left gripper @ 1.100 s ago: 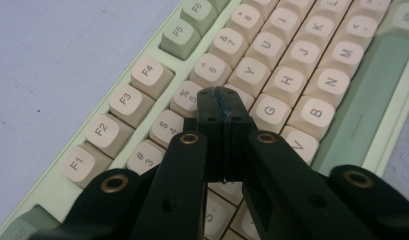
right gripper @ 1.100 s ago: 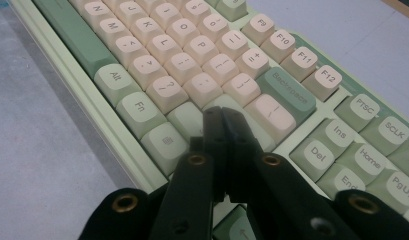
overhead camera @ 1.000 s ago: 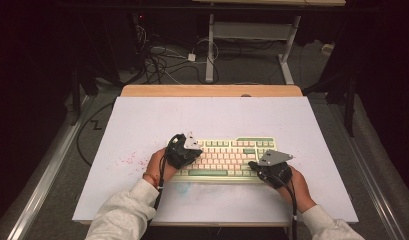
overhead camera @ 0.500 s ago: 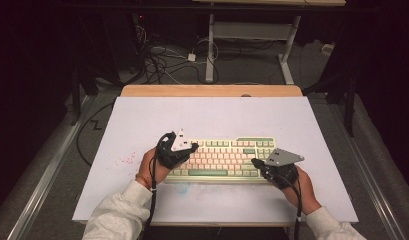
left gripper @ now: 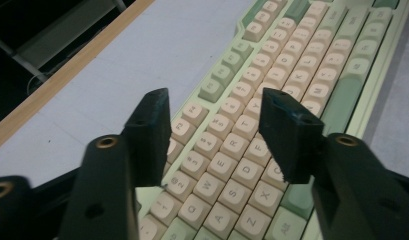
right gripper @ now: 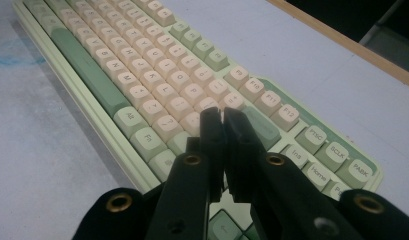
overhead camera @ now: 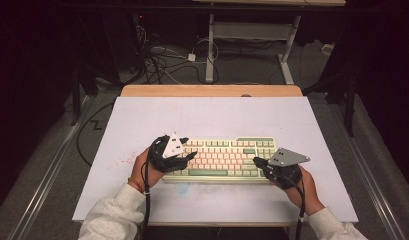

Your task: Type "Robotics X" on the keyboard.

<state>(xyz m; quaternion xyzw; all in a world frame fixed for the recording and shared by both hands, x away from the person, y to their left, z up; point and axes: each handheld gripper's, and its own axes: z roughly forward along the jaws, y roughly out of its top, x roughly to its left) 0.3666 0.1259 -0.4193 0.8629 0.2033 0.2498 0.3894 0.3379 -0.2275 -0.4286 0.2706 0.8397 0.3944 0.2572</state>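
Observation:
A pale green keyboard point(overhead camera: 227, 155) with cream keys lies on the white table top point(overhead camera: 212, 115). My left gripper point(overhead camera: 191, 156) hovers over the keyboard's left end. Its jaws have just been opening and now stand apart with nothing between them. The left gripper view looks through the left gripper point(left gripper: 217, 102) onto the letter keys of the keyboard point(left gripper: 292, 55). My right gripper point(overhead camera: 255, 161) is at the keyboard's right end, shut and empty. In the right gripper view, the joined tips of the right gripper point(right gripper: 223, 112) sit just above keys near the right side of the keyboard point(right gripper: 142, 65).
The table has a wooden far edge point(overhead camera: 212, 90). Faint pink marks point(overhead camera: 124, 161) stain the top left of the keyboard. Behind the table, cables point(overhead camera: 162, 60) and a desk frame point(overhead camera: 252, 35) stand on the dark floor.
My left gripper has shifted a little to the left over the keyboard's end and its jaws have opened. The right gripper has barely moved and stays shut.

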